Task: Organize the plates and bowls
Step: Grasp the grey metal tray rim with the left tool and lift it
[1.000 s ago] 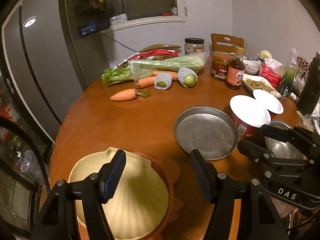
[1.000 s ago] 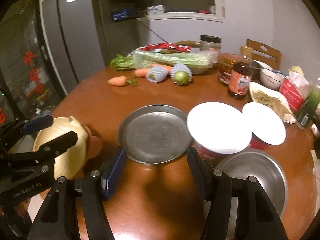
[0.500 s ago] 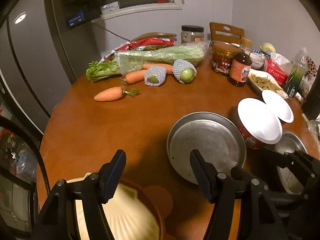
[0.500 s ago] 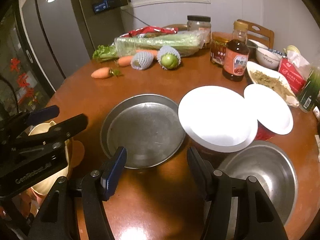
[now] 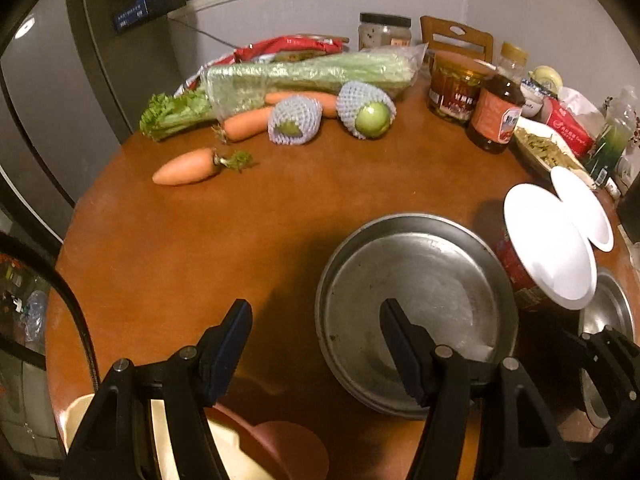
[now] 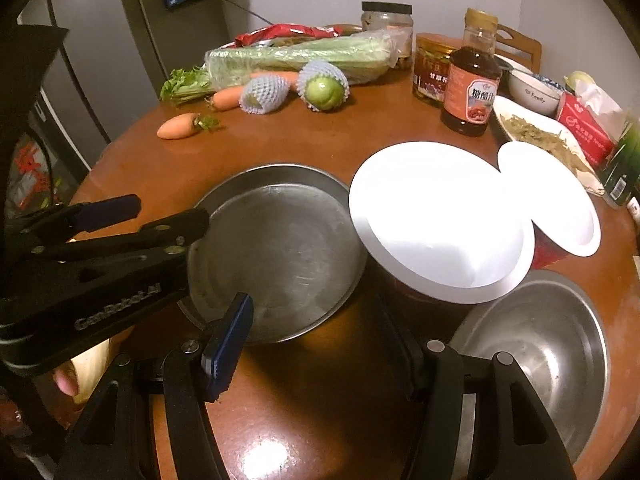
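Observation:
A round metal plate (image 5: pixel 416 280) (image 6: pixel 280 248) lies on the brown table. My left gripper (image 5: pixel 316 344) (image 6: pixel 170 210) hangs open over the plate's left rim, one finger above the plate, the other above bare table, nothing held. My right gripper (image 6: pixel 316 340) is open and empty over the table just in front of the plate, and it shows at the left wrist view's lower right (image 5: pixel 612 360). A cream shell-shaped bowl (image 5: pixel 236 456) (image 6: pixel 92 364) sits on a brown dish (image 5: pixel 292 444) behind the left gripper. Two white-topped red bowls (image 6: pixel 436 216) (image 6: pixel 552 196) and a steel bowl (image 6: pixel 536 352) stand right of the plate.
Carrots (image 5: pixel 184 168), netted fruit (image 5: pixel 366 114) and bagged celery (image 5: pixel 312 76) lie at the table's far side. Jars and a sauce bottle (image 6: pixel 470 80), a dish of food (image 6: pixel 548 140) and a red packet crowd the far right. A fridge (image 5: pixel 48 100) stands left.
My left gripper has moved off the cream bowl and rightward to the metal plate's rim. The right gripper has come lower and closer to the table. Both stay open.

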`<act>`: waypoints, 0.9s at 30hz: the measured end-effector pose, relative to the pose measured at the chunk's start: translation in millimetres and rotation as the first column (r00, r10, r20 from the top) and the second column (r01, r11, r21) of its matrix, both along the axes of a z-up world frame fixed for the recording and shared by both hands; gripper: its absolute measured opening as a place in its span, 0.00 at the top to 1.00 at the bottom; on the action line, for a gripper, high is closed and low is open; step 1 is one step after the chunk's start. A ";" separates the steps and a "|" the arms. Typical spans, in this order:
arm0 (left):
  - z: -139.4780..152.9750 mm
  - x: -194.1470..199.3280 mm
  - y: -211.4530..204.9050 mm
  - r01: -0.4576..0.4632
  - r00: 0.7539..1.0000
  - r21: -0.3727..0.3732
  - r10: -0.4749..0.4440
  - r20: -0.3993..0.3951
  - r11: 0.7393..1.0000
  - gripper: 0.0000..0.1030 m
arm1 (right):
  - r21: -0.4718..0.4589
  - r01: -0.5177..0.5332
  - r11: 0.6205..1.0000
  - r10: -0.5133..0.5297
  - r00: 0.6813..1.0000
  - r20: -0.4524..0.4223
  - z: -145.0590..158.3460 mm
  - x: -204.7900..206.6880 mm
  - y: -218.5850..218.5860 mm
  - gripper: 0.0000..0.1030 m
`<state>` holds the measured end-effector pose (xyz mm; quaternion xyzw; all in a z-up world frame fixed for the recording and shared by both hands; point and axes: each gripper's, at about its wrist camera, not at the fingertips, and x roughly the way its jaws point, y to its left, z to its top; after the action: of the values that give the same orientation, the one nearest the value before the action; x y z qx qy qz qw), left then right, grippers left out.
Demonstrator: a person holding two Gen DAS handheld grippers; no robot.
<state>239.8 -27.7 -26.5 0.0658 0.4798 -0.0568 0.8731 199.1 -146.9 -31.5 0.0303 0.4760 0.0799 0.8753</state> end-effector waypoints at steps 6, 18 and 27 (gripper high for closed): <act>-10.6 6.4 1.4 -0.011 1.000 -0.008 0.011 -0.021 1.000 0.36 | -0.015 -0.020 1.000 0.019 1.000 -0.006 -3.4 4.1 4.3 0.37; -21.8 8.4 -4.2 0.038 0.996 -0.063 -0.043 -0.073 0.997 0.70 | -0.052 -0.033 0.998 0.034 0.999 0.014 -7.9 11.5 6.6 0.54; -18.5 1.2 3.0 0.035 0.996 -0.094 -0.042 -0.074 0.995 0.71 | -0.062 -0.048 0.997 0.050 0.998 0.034 -4.9 10.2 5.9 0.58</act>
<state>241.0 -24.7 -45.0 0.0324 0.5082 -0.0983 0.8550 209.3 -141.0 -36.4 -0.0095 0.4630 0.0875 0.8820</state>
